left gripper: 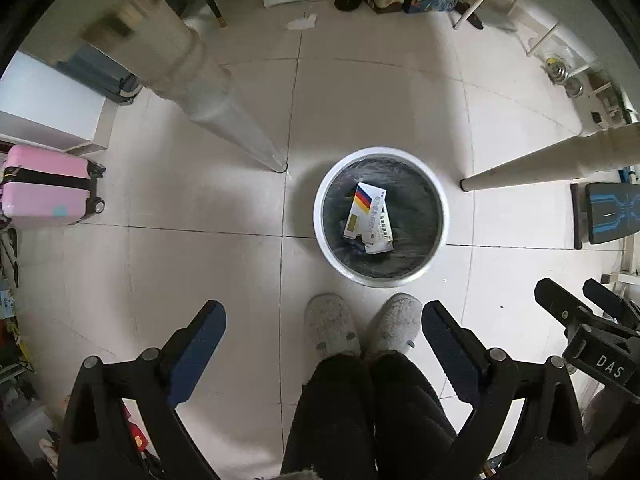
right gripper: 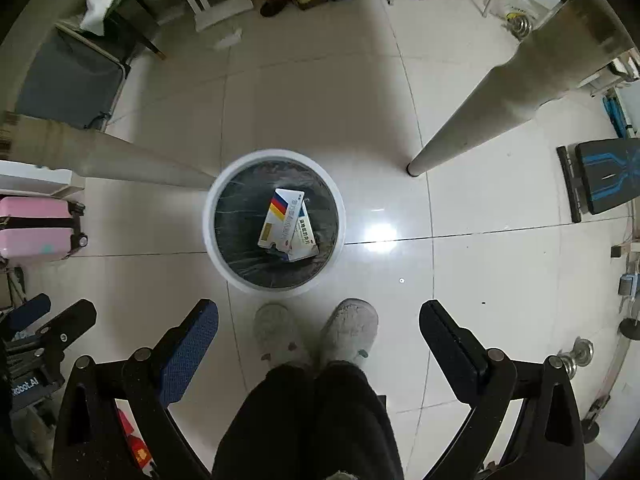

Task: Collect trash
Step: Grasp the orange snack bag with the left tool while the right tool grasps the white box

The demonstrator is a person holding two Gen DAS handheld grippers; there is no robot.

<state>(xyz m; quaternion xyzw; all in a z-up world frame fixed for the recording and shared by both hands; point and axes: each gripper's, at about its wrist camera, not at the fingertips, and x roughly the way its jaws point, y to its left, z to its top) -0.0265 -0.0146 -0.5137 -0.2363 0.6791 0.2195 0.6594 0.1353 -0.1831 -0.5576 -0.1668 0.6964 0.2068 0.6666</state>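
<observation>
Two cartons (left gripper: 370, 218) lay overlapped in the bin (left gripper: 320, 216) in the left wrist view, long axes running away from the camera, a little tilted. The left gripper (left gripper: 324, 334) hung spread wide and empty, slippers (left gripper: 332, 326) between its fingers, the bin ahead and slightly right. A crumpled paper (left gripper: 302, 22) lay on the floor far ahead, near the shelving, well apart from the bin.

From the right wrist view, the right gripper (right gripper: 319, 332) was likewise parted and held nothing; the bin sat ahead and to its left. That scrap lay far ahead, left of centre, so the left gripper seemed the nearer one for it.
</observation>
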